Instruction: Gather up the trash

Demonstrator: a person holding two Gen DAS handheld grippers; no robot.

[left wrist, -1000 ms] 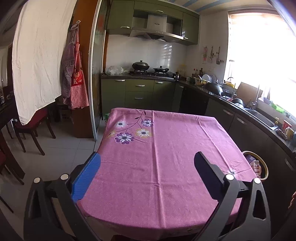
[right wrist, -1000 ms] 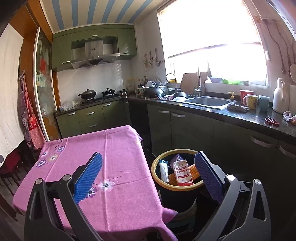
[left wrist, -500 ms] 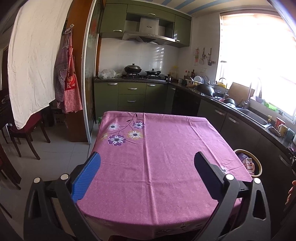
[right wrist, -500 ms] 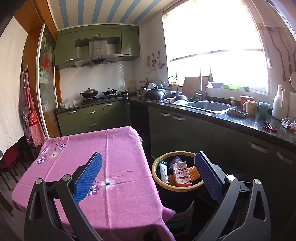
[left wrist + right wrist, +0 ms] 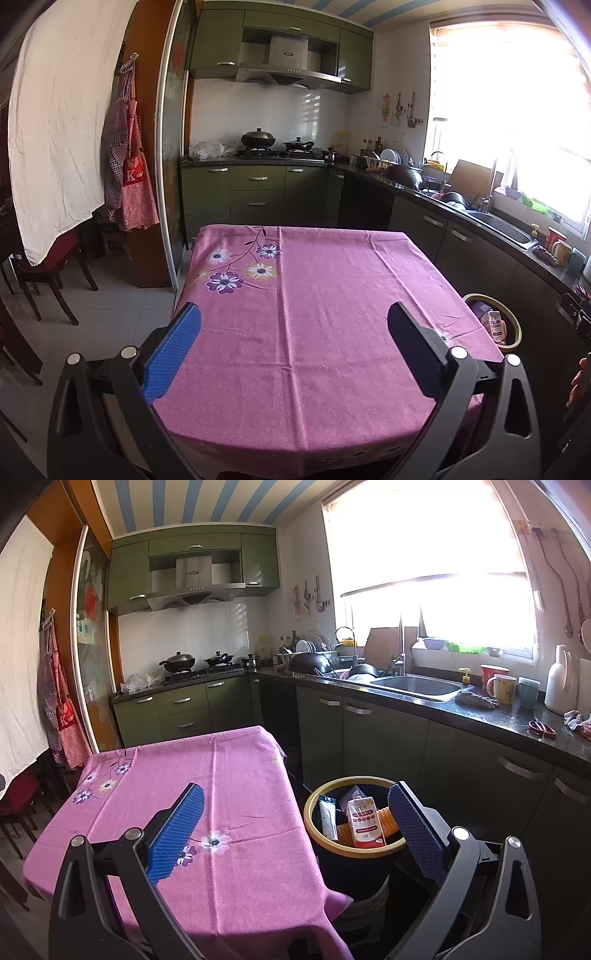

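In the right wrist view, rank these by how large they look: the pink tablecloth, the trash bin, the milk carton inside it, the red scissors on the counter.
Largest to smallest as they appear:
1. pink tablecloth
2. trash bin
3. milk carton
4. red scissors, which lie farther from the camera

Left wrist view faces across the table (image 5: 314,314); right wrist view angles toward the bin (image 5: 314,823); both share these.

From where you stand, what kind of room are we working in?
A home kitchen, it seems: a gas stove with a lidded wok under a range hood, a steel sink below the window, green cabinets, and a table with a pink floral tablecloth.
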